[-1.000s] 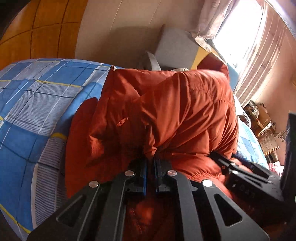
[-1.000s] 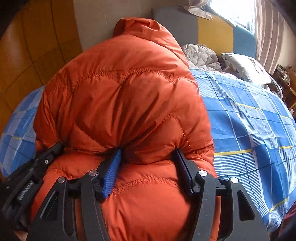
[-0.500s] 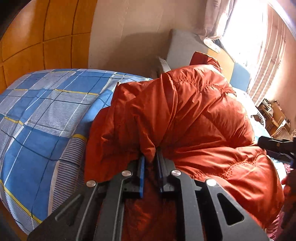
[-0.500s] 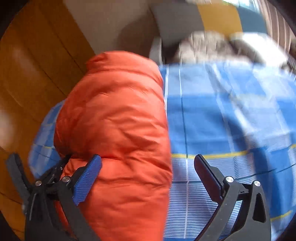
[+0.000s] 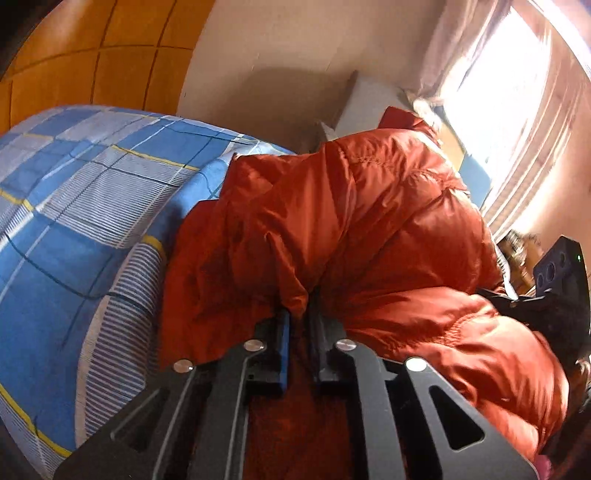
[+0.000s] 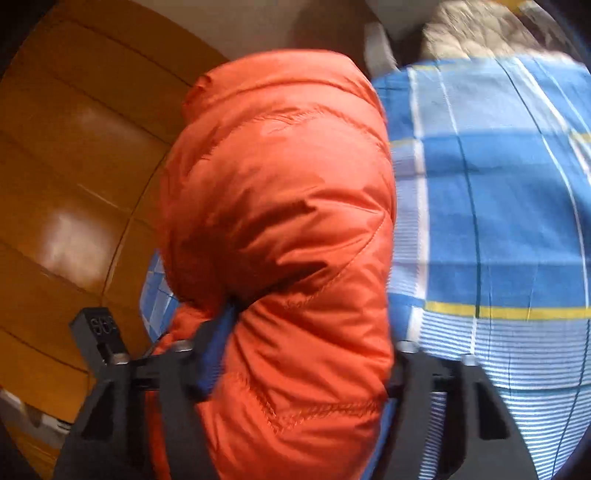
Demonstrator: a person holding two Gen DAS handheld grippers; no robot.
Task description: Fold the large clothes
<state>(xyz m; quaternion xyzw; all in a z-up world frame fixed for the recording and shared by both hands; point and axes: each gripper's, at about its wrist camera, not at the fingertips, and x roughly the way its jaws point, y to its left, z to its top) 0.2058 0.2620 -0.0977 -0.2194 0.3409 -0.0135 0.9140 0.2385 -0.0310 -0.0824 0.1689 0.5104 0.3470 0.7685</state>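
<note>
A puffy orange down jacket (image 5: 369,229) lies bunched on the blue checked bedspread (image 5: 74,229). My left gripper (image 5: 300,325) is shut on a thin fold of the jacket near its lower edge. In the right wrist view the jacket (image 6: 288,206) bulges up between the fingers of my right gripper (image 6: 314,332), whose jaws are closing. The blue left pad (image 6: 218,339) dents the fabric, and the right finger is mostly hidden behind the bulge. The right gripper's body (image 5: 554,288) shows at the right edge of the left wrist view.
The bedspread (image 6: 498,221) stretches away to the right of the jacket. Orange wooden panels (image 6: 74,184) stand to the left of the bed. A grey quilt (image 6: 480,33) lies at the head of the bed. A bright curtained window (image 5: 517,110) is at the far right.
My right gripper let go of the jacket and spread wide half a second ago; now its jaws squeeze the bulge again. The left gripper kept its hold and shifted a little.
</note>
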